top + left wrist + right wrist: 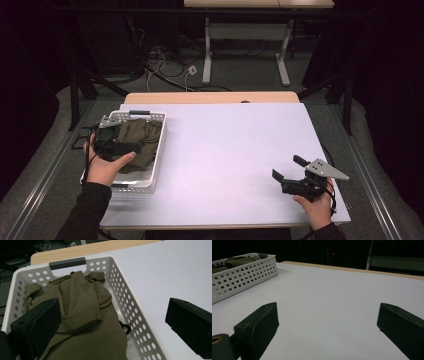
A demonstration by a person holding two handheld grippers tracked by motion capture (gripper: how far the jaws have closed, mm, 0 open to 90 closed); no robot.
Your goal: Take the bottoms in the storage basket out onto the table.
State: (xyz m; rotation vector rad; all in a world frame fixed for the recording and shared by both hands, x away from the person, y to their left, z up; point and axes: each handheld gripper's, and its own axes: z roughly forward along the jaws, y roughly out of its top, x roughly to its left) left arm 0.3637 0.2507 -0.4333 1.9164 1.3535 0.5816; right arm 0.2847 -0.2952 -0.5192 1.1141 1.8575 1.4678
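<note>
Left gripper [110,325]: jaws spread wide, empty; poised over the basket, one jaw above the cloth, the other out past the basket's wall over the table.
Right gripper [292,176]: jaws wide apart, empty; held low over the white table top [230,150] near its right front corner.
Garment: crumpled olive-green cloth shirt [82,315], lying inside the basket.
Basket: white perforated plastic basket [159,145] with a grey handle, at the table's left edge, well apart from the right gripper.

White perforated plastic basket [156,150] at table's left edge, packed w/ olive-green cloth [140,140]; rim walls block side entry. Remaining white tabletop [225,150] unobstructed.
</note>
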